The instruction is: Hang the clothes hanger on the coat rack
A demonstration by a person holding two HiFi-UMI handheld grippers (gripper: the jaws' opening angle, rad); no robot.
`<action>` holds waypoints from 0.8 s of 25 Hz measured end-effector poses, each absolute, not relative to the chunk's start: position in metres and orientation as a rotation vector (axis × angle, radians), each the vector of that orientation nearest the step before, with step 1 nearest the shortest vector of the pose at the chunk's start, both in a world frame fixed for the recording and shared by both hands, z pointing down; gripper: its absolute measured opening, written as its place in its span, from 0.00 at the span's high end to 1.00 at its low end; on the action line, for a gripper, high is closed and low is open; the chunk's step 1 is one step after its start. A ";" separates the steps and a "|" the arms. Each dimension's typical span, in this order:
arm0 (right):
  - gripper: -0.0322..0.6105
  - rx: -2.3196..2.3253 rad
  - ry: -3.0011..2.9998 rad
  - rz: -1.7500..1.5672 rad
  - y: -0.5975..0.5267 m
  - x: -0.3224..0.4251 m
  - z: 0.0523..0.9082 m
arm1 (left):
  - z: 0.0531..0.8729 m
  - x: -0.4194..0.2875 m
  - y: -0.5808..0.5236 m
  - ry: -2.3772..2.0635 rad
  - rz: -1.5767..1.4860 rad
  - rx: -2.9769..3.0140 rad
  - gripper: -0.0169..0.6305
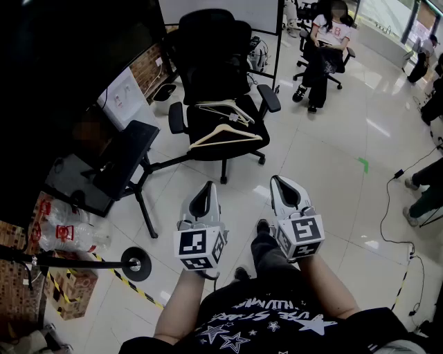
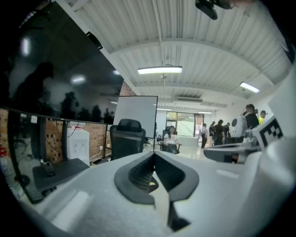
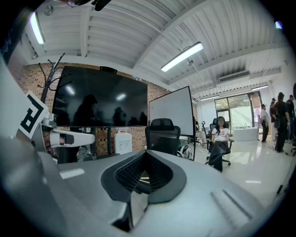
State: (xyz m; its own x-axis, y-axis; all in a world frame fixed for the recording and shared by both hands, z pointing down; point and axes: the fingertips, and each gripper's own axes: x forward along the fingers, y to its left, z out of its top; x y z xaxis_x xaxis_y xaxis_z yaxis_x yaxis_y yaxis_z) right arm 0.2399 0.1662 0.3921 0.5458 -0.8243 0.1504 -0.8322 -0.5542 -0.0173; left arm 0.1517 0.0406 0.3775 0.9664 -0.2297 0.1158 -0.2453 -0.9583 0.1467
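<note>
Pale wooden hangers (image 1: 225, 135) lie on the seat of a black office chair (image 1: 221, 62) straight ahead, one more hanger (image 1: 227, 108) behind the front one. My left gripper (image 1: 208, 185) and right gripper (image 1: 277, 180) are side by side at waist height, well short of the chair, both pointing at it. Each is shut with nothing between the jaws, as the left gripper view (image 2: 154, 154) and right gripper view (image 3: 146, 152) show. The coat rack stands to my left: its round base (image 1: 136, 263) is on the floor, and its branched top (image 3: 52, 69) shows in the right gripper view.
A big dark screen on a wheeled stand with a black shelf (image 1: 124, 155) stands left of the chair. A whiteboard (image 1: 228, 10) is behind it. A person sits on a chair (image 1: 325, 41) at the far right. Cables (image 1: 394, 207) run over the floor at right; plastic bags (image 1: 66, 231) lie lower left.
</note>
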 end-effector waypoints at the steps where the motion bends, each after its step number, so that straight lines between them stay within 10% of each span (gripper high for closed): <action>1: 0.94 2.721 -1.452 0.213 0.163 0.251 0.392 | 0.377 0.158 0.037 -0.361 0.134 2.958 0.97; 20: 0.94 2.574 -1.626 0.245 0.018 0.482 0.457 | 0.414 0.354 -0.086 -0.587 0.215 2.988 0.97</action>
